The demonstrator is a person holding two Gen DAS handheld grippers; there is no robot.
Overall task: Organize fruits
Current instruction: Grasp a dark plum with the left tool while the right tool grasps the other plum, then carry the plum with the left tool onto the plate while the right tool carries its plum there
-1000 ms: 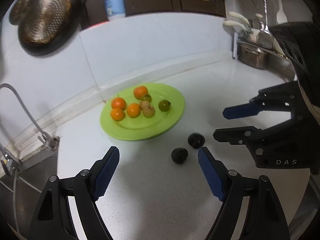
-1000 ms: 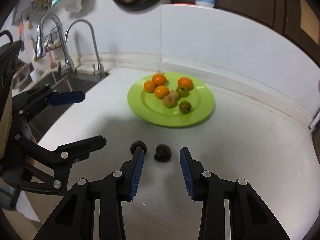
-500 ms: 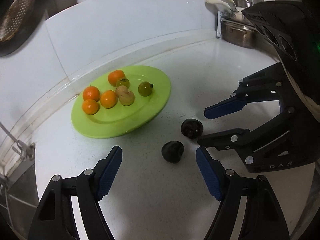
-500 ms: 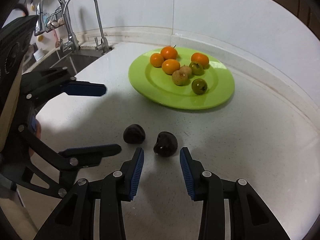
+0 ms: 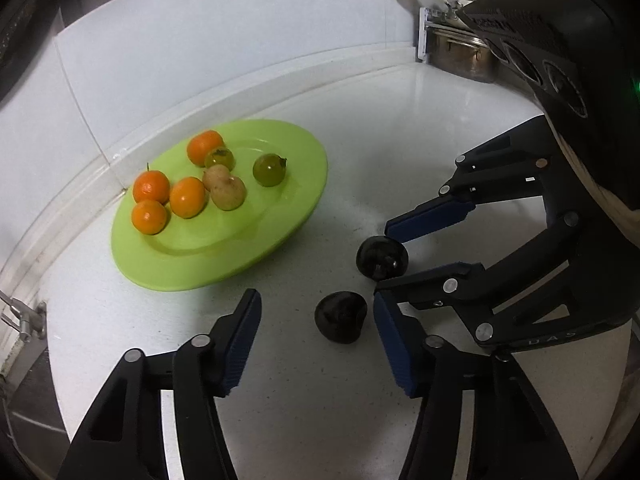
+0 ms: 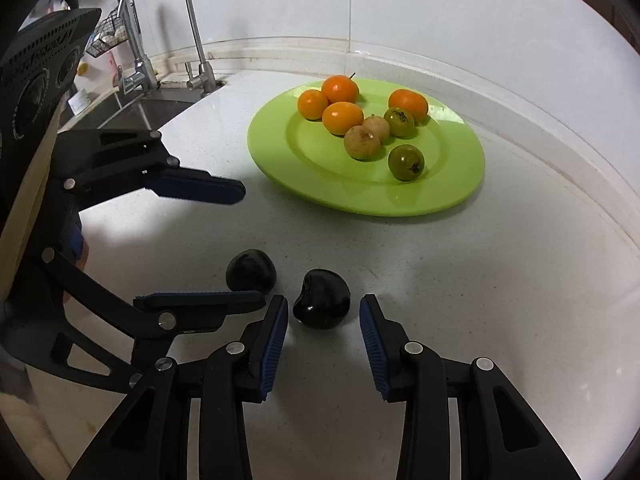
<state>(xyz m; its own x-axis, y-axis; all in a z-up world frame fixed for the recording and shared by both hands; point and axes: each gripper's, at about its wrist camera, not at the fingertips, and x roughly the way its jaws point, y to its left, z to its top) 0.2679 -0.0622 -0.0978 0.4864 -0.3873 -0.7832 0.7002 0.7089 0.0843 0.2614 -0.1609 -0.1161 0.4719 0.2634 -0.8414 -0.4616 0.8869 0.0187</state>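
Nearest, the left gripper [image 5: 316, 342] hangs low over the white counter [image 5: 400, 128] with its jaws spread wide; one dark fruit [image 5: 341, 317] lies between the tips, close to the right-hand finger and not pinched. Just beside it, the right gripper [image 6: 323, 334] is likewise parted around the second dark fruit [image 6: 321, 298], gaps showing on both sides. The two tools crowd each other here, fingers nearly crossing. Beyond lies bare counter, then the green plate [image 6: 312, 176] carrying four oranges [image 6: 343, 118], two green fruits and two tan ones. Farther off, the counter meets the raised wall edge, with the sink faucet [image 6: 192, 32] at the far left corner.
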